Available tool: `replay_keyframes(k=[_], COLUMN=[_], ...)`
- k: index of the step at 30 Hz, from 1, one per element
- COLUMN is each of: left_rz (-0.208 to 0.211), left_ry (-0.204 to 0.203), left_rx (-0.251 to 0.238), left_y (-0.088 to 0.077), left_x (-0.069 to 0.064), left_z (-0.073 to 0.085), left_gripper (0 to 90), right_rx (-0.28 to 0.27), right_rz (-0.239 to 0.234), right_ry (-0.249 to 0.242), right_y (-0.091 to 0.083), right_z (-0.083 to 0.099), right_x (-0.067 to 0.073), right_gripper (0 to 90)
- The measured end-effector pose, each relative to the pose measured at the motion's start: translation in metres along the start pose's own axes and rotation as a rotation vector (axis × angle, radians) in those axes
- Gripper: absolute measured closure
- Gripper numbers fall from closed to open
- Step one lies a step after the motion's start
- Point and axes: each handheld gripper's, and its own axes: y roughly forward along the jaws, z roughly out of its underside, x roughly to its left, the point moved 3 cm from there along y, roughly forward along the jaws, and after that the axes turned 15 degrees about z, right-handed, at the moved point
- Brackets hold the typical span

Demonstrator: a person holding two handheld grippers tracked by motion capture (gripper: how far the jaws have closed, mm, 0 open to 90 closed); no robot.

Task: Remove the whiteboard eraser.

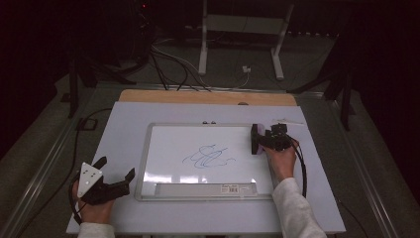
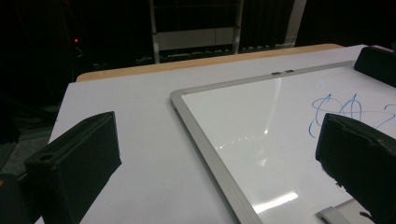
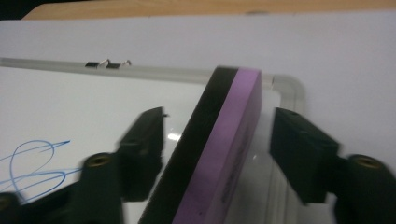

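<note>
Resting near the front left corner of the white table top (image 1: 124,124), the left gripper (image 1: 117,171) sits in the person's left hand with its jaws spread wide and nothing between them; the left gripper view shows bare table and the frame of the whiteboard (image 2: 205,144) in the gap. Nothing suggests that it has a part in the work at this point.

Farther in, the whiteboard (image 1: 198,139) lies flat in the middle of the table, and the blue marker scribble (image 1: 208,156) at its centre is whole, with no smear or wiped streak through it. So the wiping, by my reading, has not begun.

At the board's far right corner the right gripper (image 1: 257,140) has come to the eraser (image 1: 254,139). The right gripper view shows the eraser (image 3: 219,144), black felt on one face and purple on the other, standing on the board between the two jaws, with a gap on each side; the pads do not yet press on it. The pickup seems to be the step in hand: closing on the eraser, carrying it to the scribble and rubbing the ink away are all left to do
</note>
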Motion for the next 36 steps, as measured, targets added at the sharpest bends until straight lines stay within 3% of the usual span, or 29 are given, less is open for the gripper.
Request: replay_keyframes(k=[3, 13, 17, 26, 36], left_rz=[0.000, 0.001, -0.001, -0.002, -0.002], left_ry=[0.000, 0.003, 0.000, -0.001, 0.000], left_rx=[0.002, 0.005, 0.005, 0.006, 0.008], left_y=[0.000, 0.001, 0.000, 0.001, 0.001], left_x=[0.000, 0.000, 0.000, 0.000, 0.000], left_z=[0.000, 0.000, 0.000, 0.001, 0.001], left_gripper=[0.8, 0.8, 0.8, 0.8, 0.8], right_rx=[0.014, 0.044, 0.032, 0.005, -0.020], right_rz=[-0.011, -0.011, 0.018, 0.057, 0.063], right_ry=[0.010, 0.017, -0.007, -0.061, -0.104], right_y=[0.001, 0.005, 0.003, -0.002, -0.006], right_z=[0.002, 0.002, 0.001, 0.002, 0.007], right_x=[0.002, 0.003, 0.006, 0.011, 0.022], right_gripper=[53.7, 54.4, 60.6, 65.2, 66.8])
